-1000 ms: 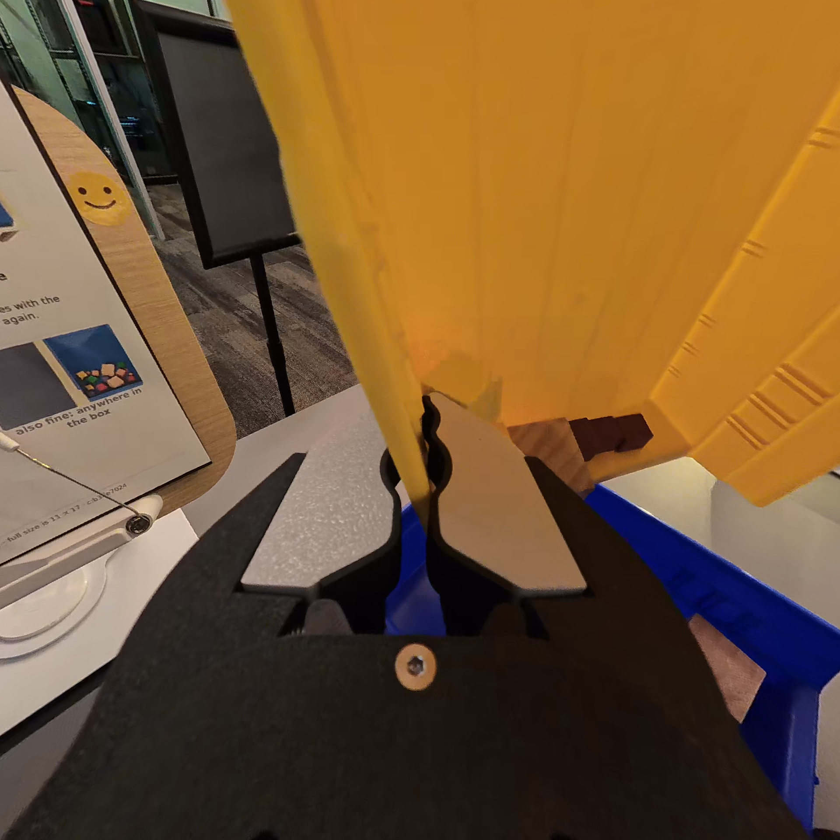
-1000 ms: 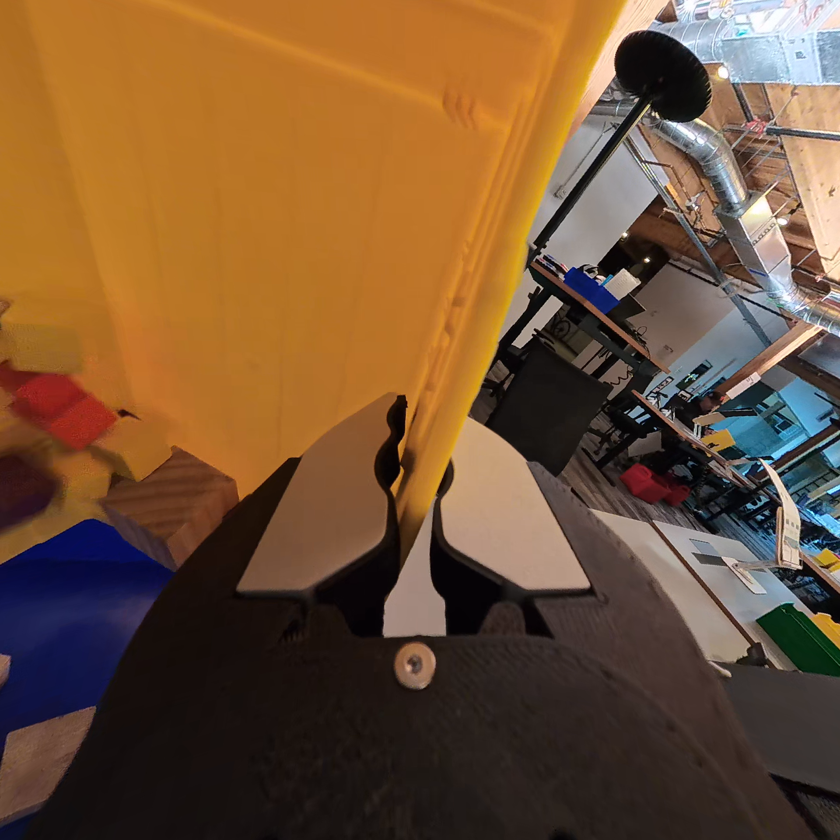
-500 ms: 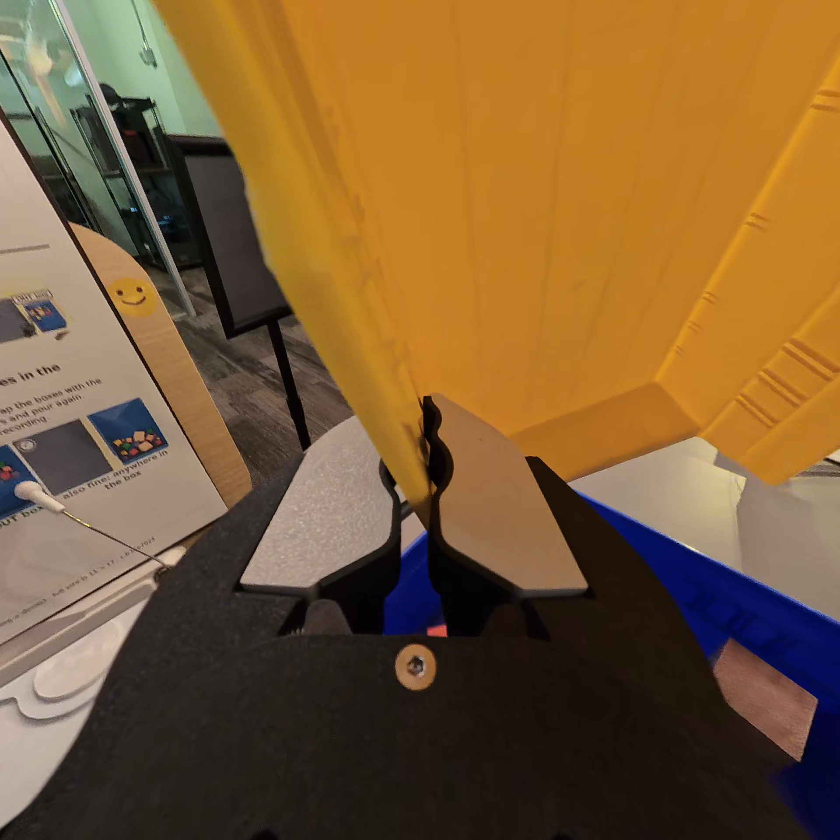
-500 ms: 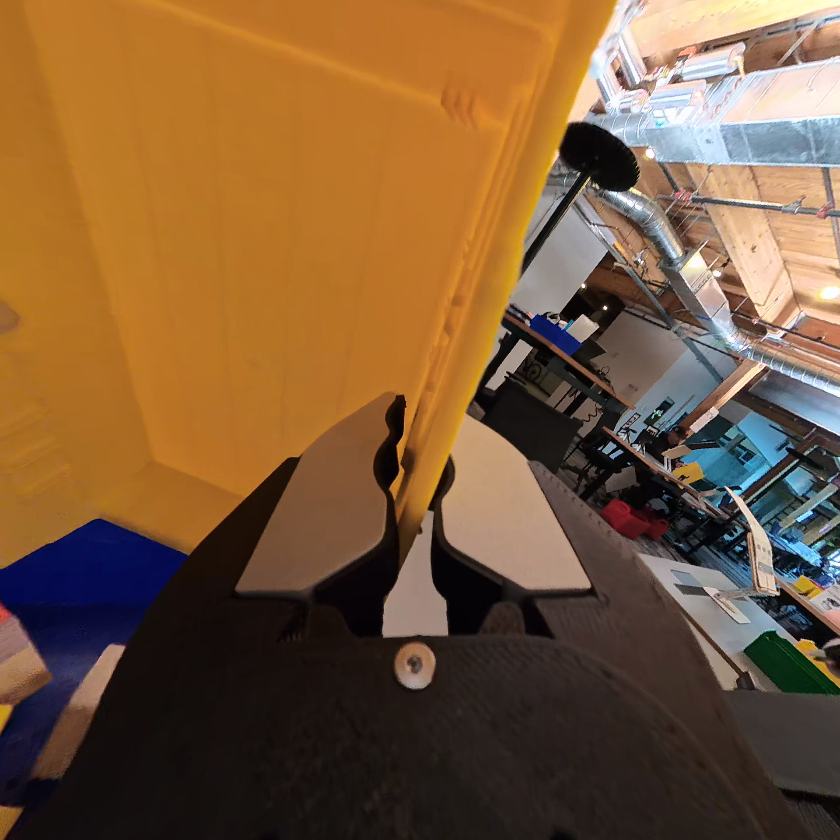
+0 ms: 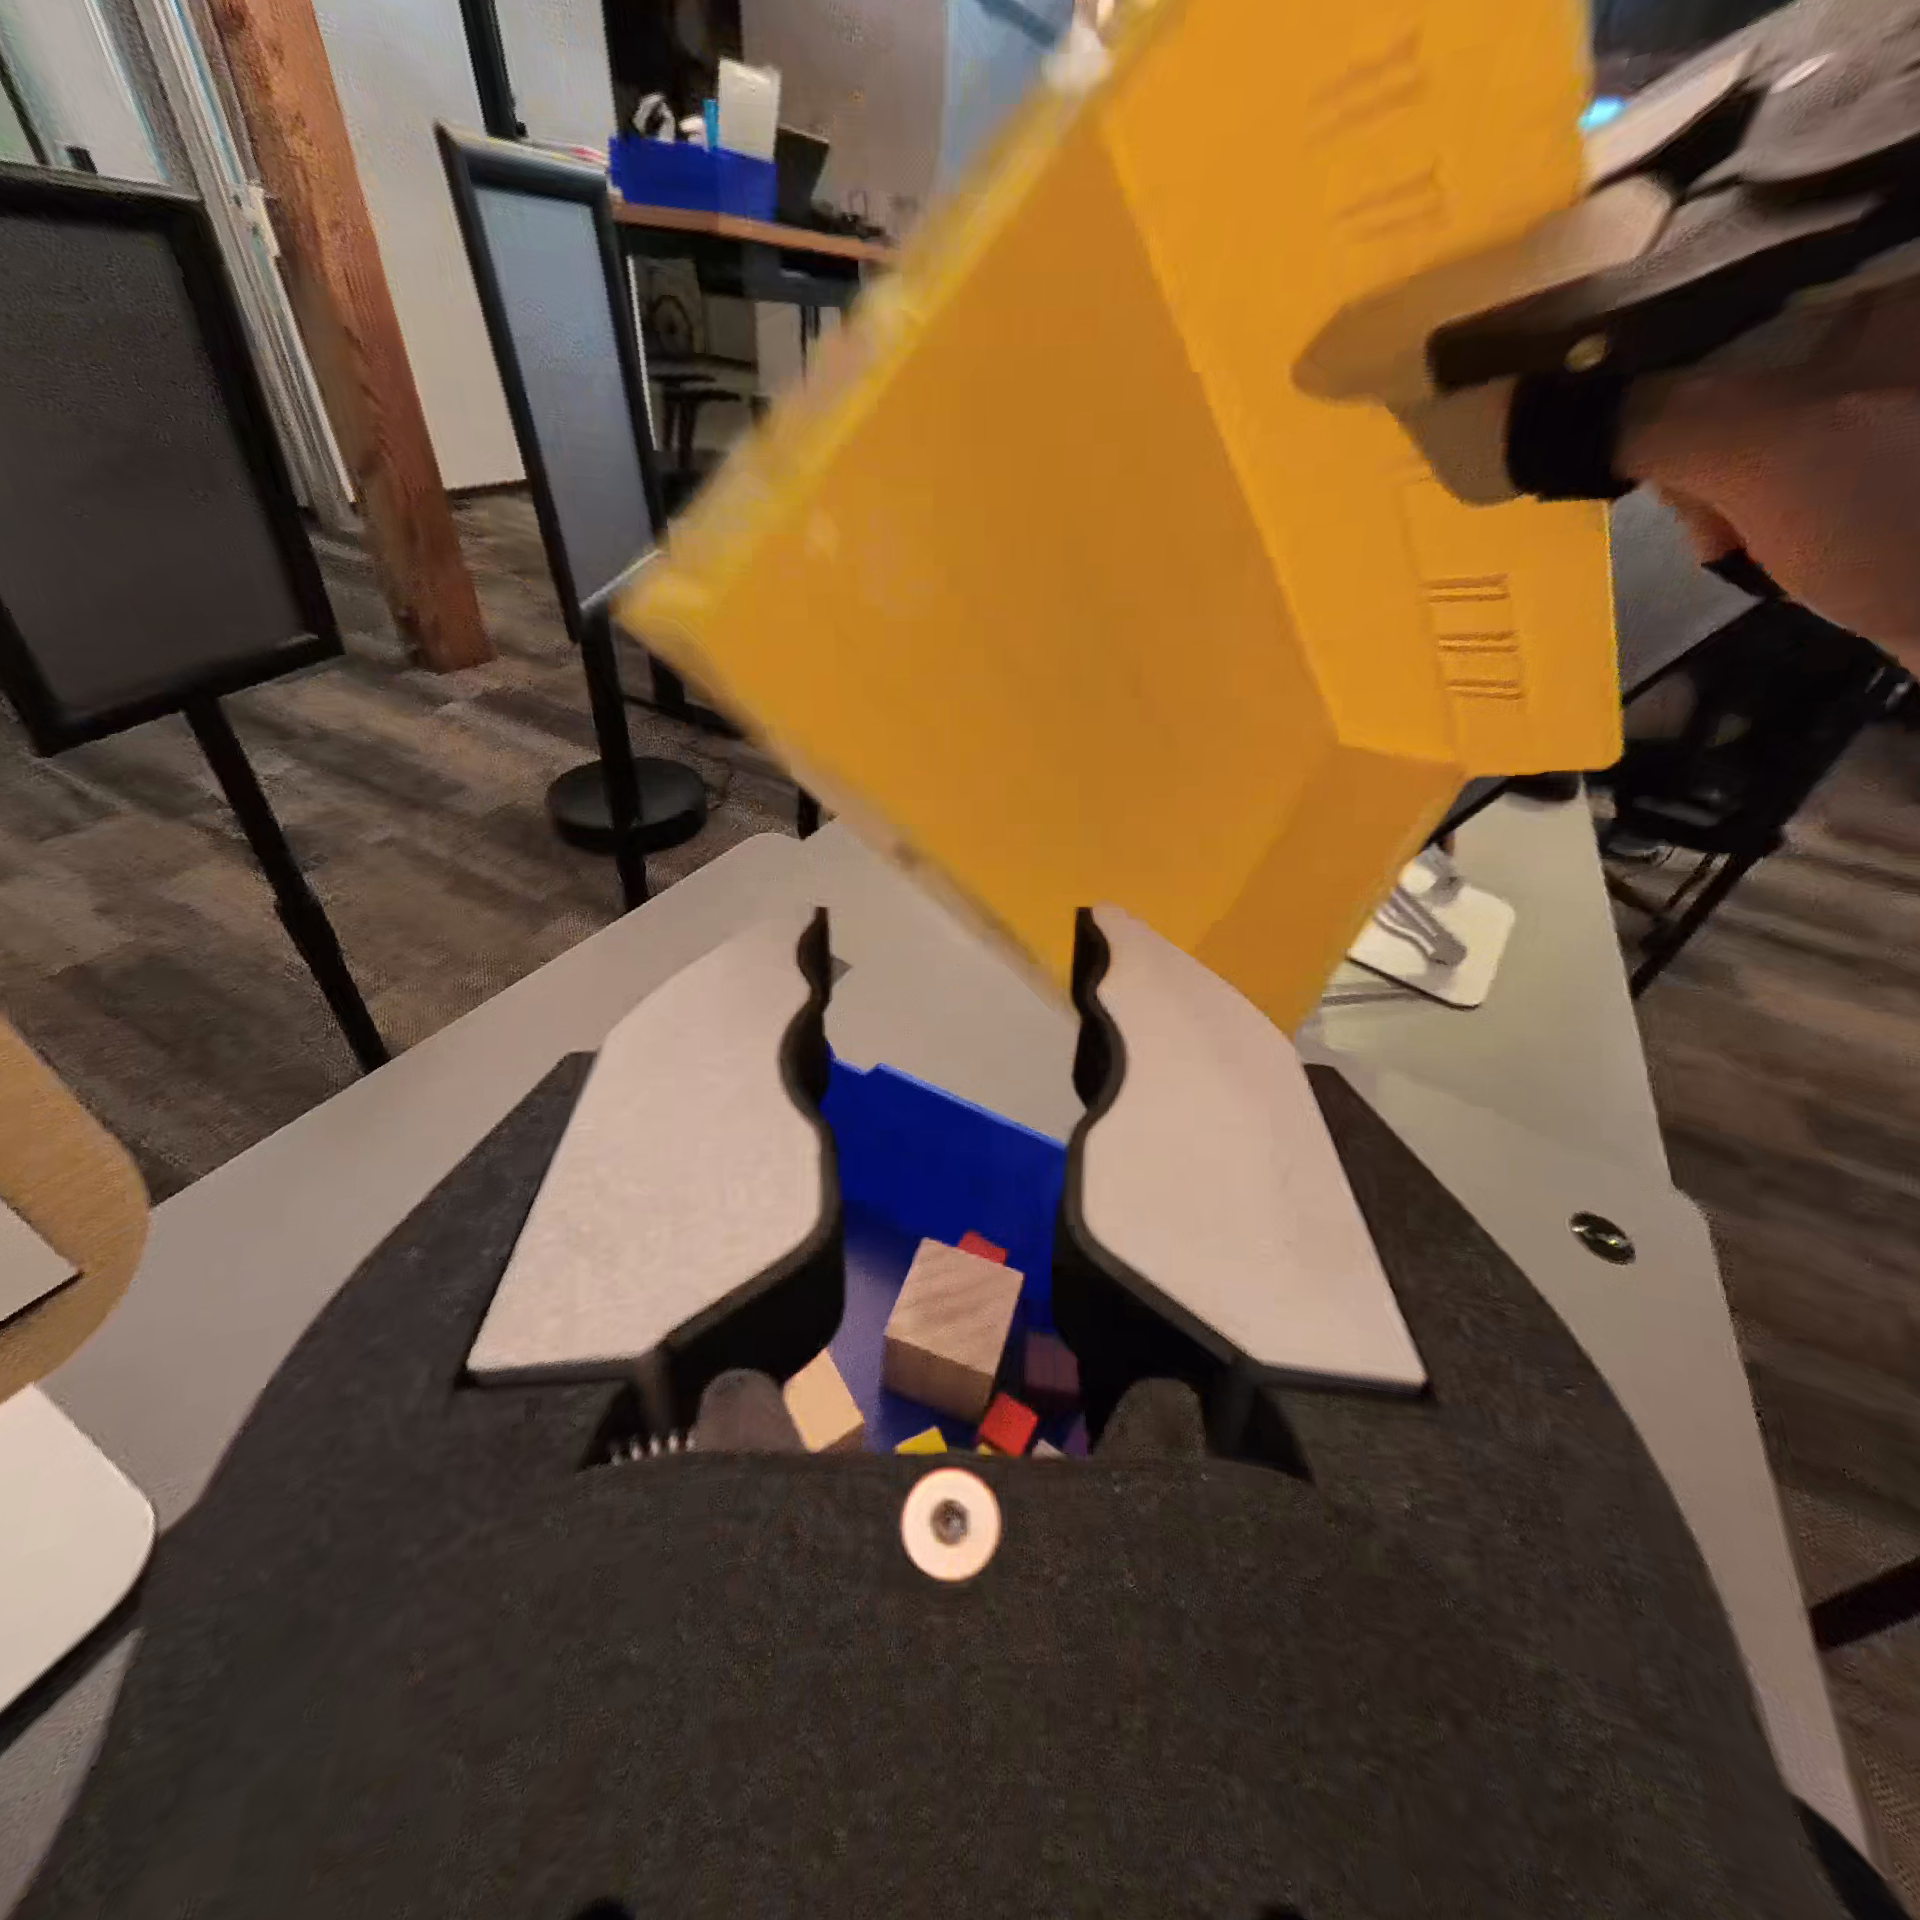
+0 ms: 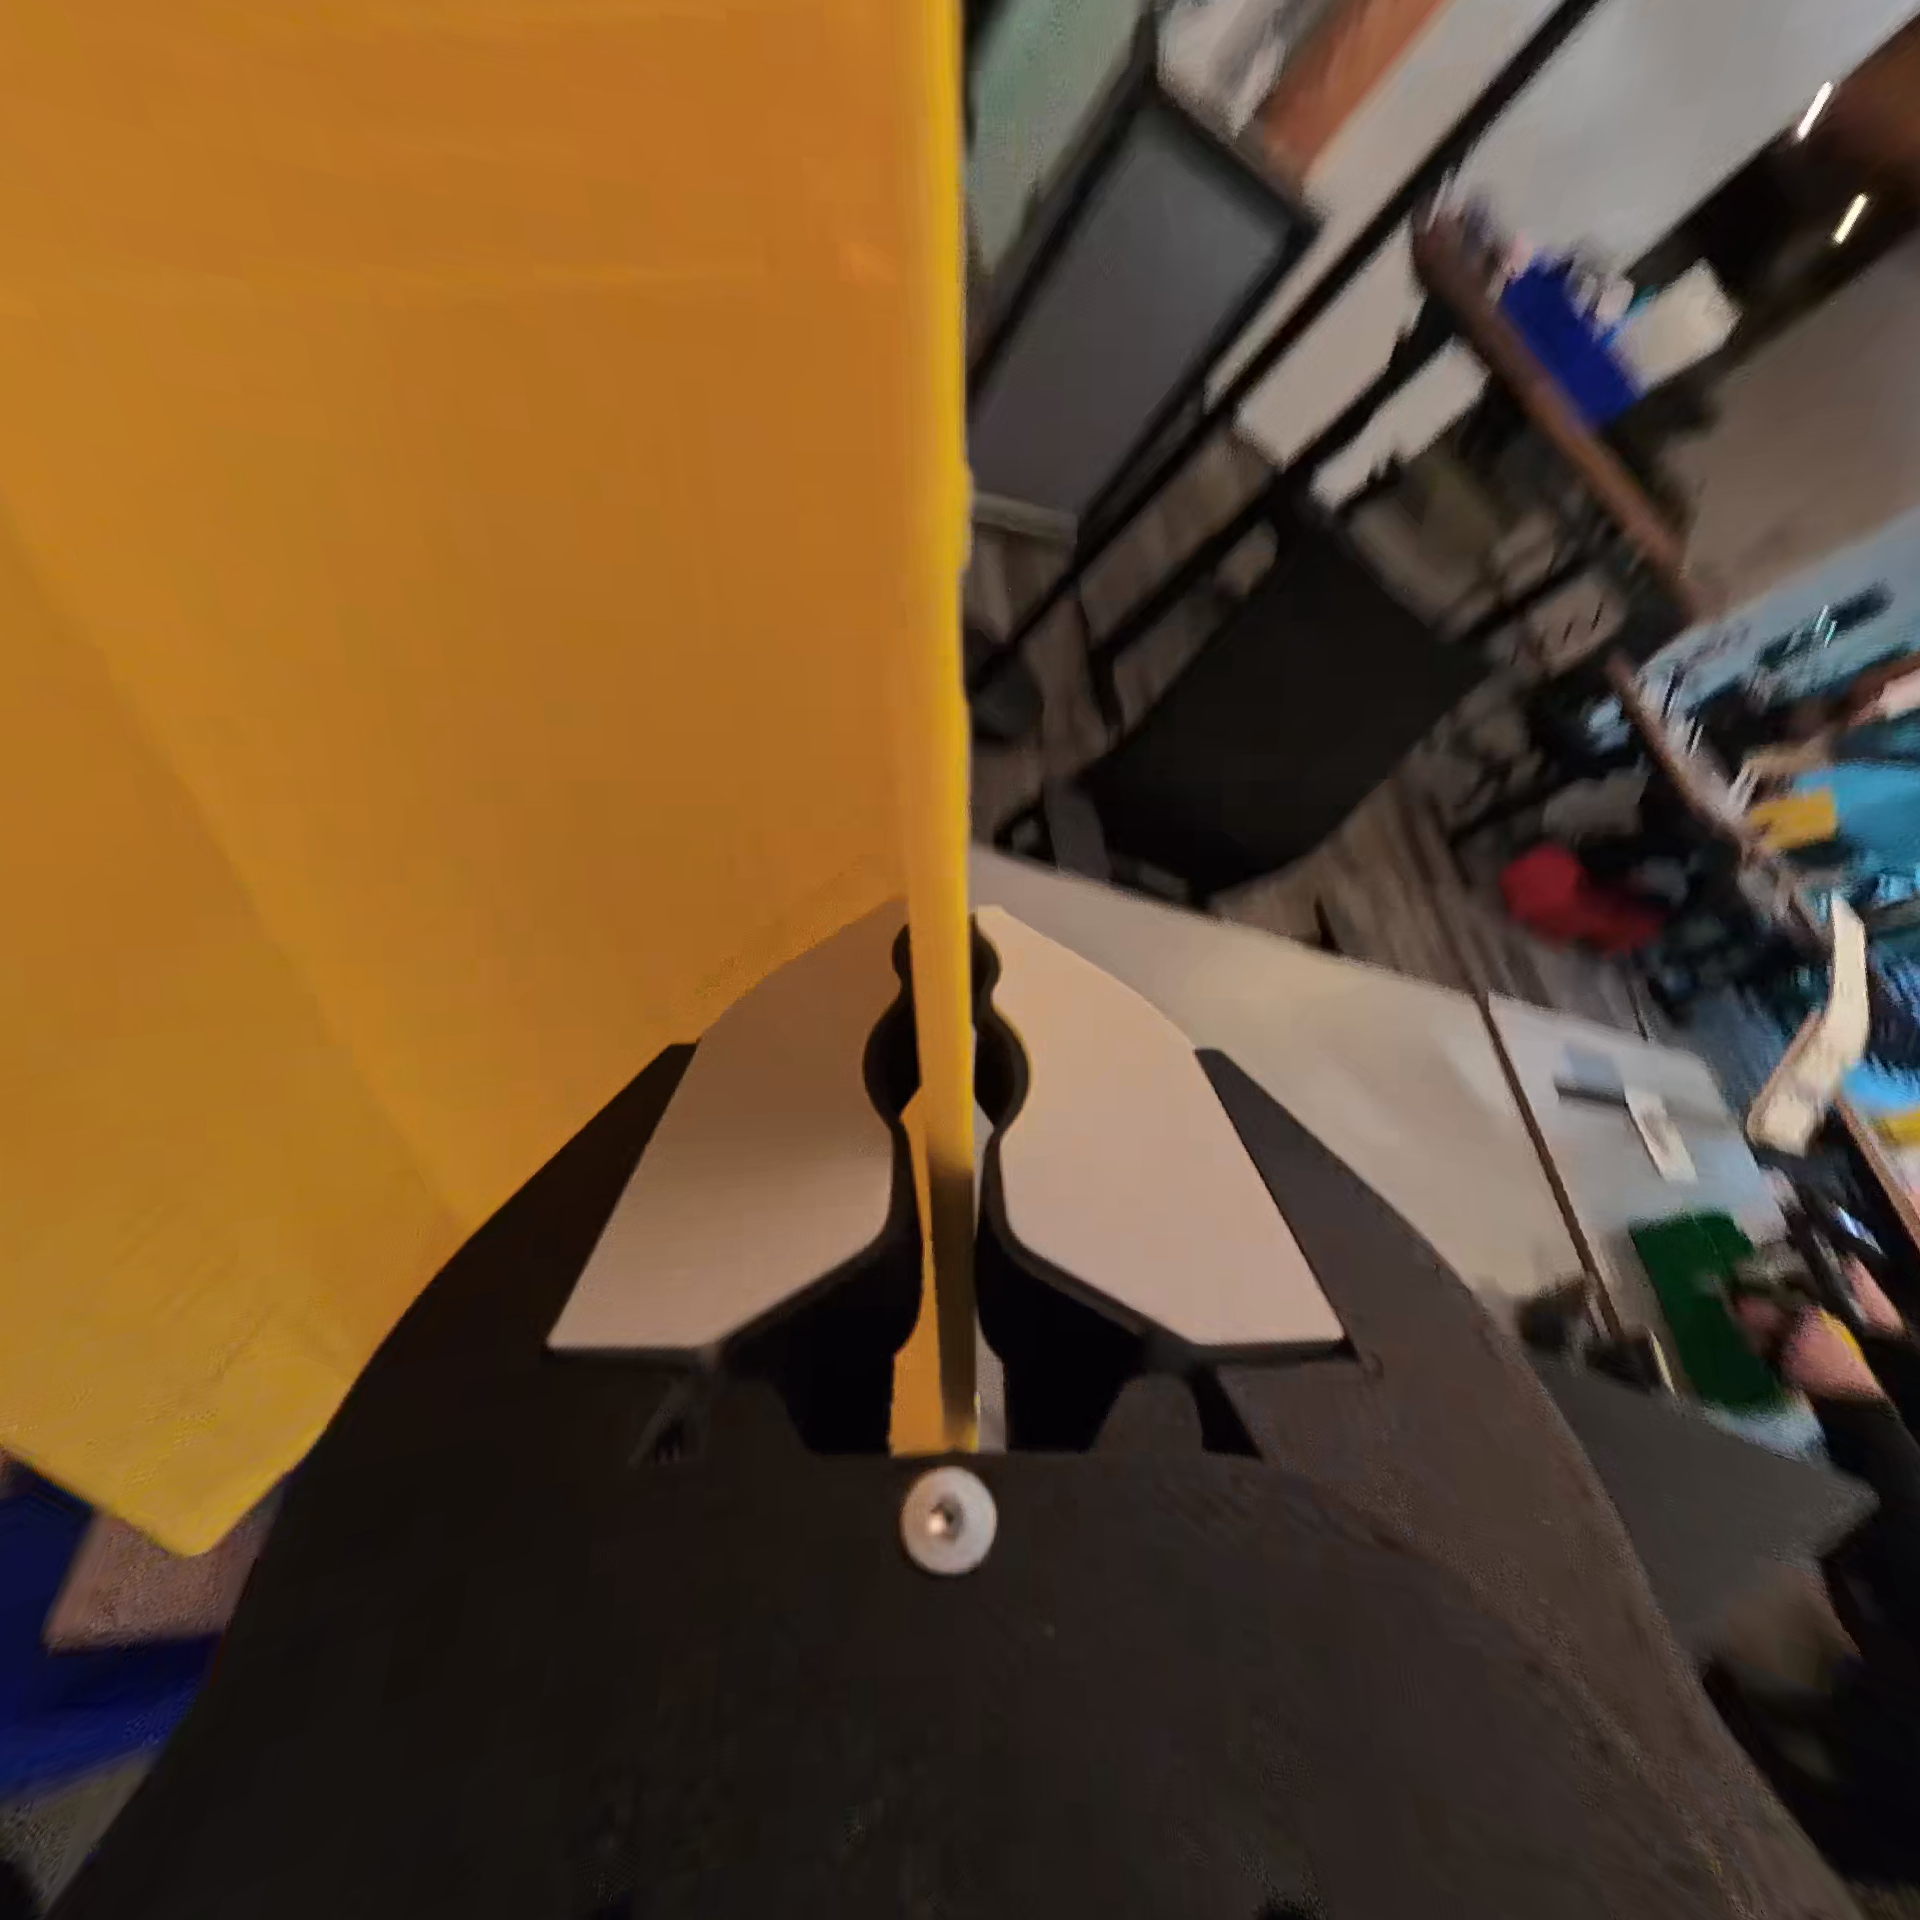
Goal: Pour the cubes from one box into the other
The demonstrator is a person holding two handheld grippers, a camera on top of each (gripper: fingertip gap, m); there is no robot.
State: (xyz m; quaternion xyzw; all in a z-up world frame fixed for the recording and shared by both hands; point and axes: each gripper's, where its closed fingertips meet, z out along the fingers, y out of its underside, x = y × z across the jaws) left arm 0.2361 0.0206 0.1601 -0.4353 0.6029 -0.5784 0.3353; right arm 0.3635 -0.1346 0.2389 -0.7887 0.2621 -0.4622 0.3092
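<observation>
Left hand-held gripper (image 5: pixel 948 935) open above blue box (image 5: pixel 935 1138), right hand-held gripper (image 6: pixel 943 940) clamping yellow box (image 6: pixel 436 582) wall

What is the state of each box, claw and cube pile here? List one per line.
Yellow box: lifted, tilted, no cubes seen inside.
Blue box: on table, holding cubes.
Cubes: lying in blue box.
Left claw: open, empty.
Right claw: shut on yellow box wall.

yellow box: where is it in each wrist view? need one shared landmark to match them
Left wrist view: yellow box fills the upper middle and right, tilted in the air, clamped at its upper right end by the right gripper; the left gripper is open.
Right wrist view: it fills the left half, its wall between the right gripper's closed fingers.
Shared landmark: the blue box below, at bottom left there.
</observation>
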